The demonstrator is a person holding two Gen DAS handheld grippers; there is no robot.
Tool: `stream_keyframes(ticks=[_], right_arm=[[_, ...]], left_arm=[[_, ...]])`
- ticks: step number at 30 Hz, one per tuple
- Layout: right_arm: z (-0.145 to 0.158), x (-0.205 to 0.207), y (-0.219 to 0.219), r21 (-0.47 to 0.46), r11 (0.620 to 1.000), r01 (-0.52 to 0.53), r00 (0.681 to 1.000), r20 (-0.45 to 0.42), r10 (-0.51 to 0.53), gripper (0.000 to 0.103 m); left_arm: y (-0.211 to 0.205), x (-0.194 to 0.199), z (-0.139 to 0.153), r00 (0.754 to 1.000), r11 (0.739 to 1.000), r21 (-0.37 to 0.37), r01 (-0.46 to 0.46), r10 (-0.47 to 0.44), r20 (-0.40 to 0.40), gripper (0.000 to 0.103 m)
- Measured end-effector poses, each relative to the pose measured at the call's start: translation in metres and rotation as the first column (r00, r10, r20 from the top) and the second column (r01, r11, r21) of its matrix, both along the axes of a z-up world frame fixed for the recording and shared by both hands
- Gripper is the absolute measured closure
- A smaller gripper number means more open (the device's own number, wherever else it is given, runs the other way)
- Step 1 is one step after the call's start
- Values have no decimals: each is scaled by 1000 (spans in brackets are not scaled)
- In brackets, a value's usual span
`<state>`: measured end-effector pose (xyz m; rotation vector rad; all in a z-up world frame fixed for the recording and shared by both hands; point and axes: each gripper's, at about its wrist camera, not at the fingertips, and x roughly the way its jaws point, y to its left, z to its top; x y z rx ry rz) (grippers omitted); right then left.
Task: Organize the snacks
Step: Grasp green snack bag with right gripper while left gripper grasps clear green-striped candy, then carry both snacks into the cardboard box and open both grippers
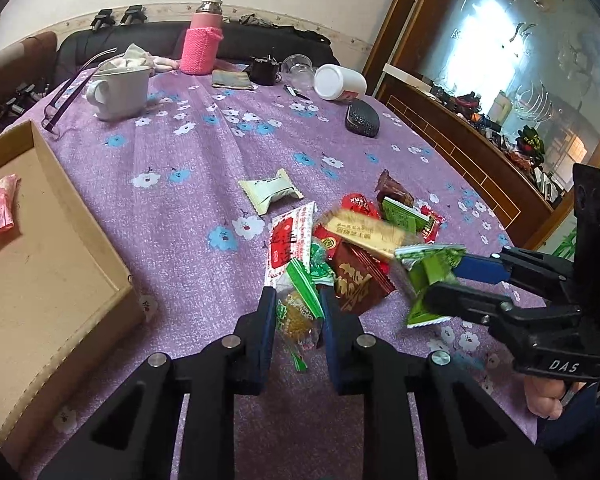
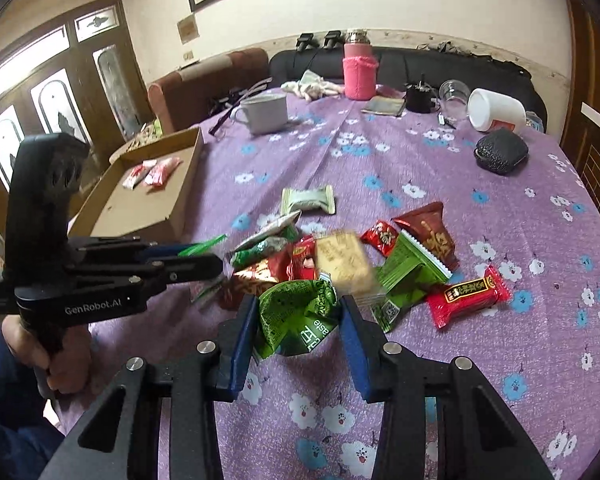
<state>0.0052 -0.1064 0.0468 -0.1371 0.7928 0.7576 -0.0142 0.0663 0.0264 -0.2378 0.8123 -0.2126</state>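
A pile of wrapped snacks (image 1: 352, 240) lies on the purple flowered tablecloth (image 1: 204, 152); it also shows in the right wrist view (image 2: 380, 264). My left gripper (image 1: 298, 300) is shut on a clear packet with green ends (image 1: 298, 316), beside the pile. My right gripper (image 2: 300, 308) is shut on a green snack packet (image 2: 296, 320), which also shows in the left wrist view (image 1: 428, 276). A blurred yellow snack (image 2: 342, 260) sits above the pile. A cardboard box (image 2: 148, 200) at the left holds pink-and-white packets (image 2: 156, 172).
A pale green snack (image 1: 270, 190) lies apart from the pile. At the far side stand a white mug (image 1: 120, 92), a pink bottle (image 1: 202, 40), a tipped white jar (image 1: 340, 82) and a black case (image 1: 362, 120). A sofa sits behind the table.
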Motion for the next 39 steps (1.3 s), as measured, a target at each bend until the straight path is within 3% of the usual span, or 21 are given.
stream_keyframes(ticks=[11,29,39], right_arm=[[4,5,-7,46,998,30,1000,-7,-29,59],[-1,14,-10,46,997,64,998,-33,-62,59],[8,15,-4,44,994,97,994,-59,-95,59]], left_arm=[[8,-6,6,999,999,-27,-30,31,38,82],[12,-8,10,997,998,-38,-52,54,54,82],[23,-22,32,992,996,-38,-81,84,90,82]])
